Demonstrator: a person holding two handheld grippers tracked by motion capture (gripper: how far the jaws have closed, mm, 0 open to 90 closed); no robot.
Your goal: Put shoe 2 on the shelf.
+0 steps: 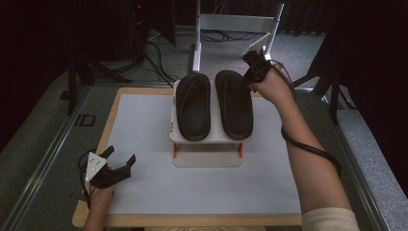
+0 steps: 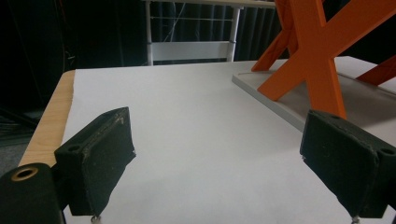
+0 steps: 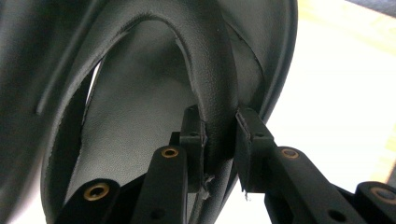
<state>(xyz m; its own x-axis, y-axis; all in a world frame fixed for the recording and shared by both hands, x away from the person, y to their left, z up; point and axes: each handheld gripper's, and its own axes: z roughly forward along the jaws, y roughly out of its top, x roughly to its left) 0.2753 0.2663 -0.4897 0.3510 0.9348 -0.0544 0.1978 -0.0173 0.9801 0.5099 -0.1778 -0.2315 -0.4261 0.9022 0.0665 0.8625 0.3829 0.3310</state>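
Observation:
Two black slippers lie side by side on a small white rack at the middle of the table: the left slipper and the right slipper. My right gripper is at the far end of the right slipper. In the right gripper view it is shut on that slipper's black strap, with the insole behind. My left gripper hovers low near the table's front left, open with nothing between its pads. Ahead of it stand the rack's orange crossed legs.
A white mat covers the wooden table top, whose edge runs along the left. A white metal frame and cables stand on the floor behind the table. A cable trails along the right forearm.

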